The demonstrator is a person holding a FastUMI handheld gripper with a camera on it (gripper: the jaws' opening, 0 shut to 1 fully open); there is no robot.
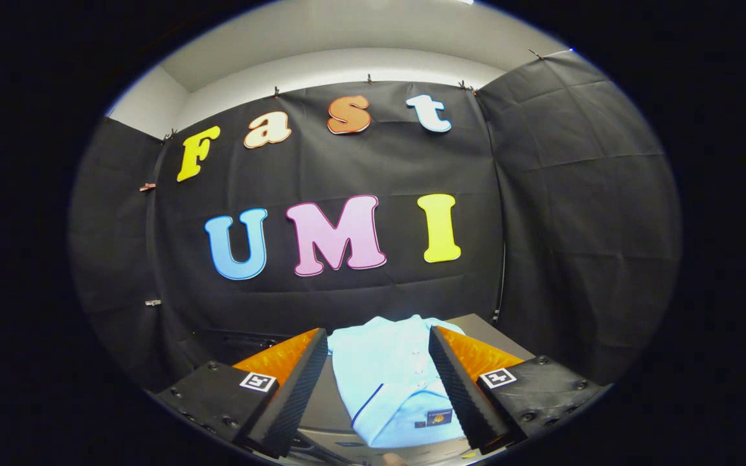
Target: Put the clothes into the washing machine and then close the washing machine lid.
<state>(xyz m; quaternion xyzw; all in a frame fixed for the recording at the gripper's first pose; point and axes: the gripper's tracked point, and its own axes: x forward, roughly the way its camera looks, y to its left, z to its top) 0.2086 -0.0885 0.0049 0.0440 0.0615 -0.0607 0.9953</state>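
**Shirt waits between the open tongs**

Right now the tongs (378, 388) are spread wide apart and hold nothing. A light blue shirt (389, 382) lies folded in the gap between the two fingers. It rests flat on a grey desk (480, 325), and it does not look pinched by either finger. The right finger seems to cover the shirt's right edge, so I cannot tell if it touches the cloth there.

The shirt's long side runs straight ahead, the same way the fingers point. Its far end reaches a little past the fingertips. Its near end, with a small dark tag (434, 419), sits close in between the fingers. A row of tiny buttons runs along the shirt near the right finger.

So the shirt is already lined up. I think the next move is to go down a bit and squeeze the cloth. Soft cloth can slip or bunch up, so the pinch may need to catch a good fold.

Some things are hard to see. The near edge of the shirt is cut off. The washing machine and its lid cannot be made out, so I cannot say which way the shirt must go.
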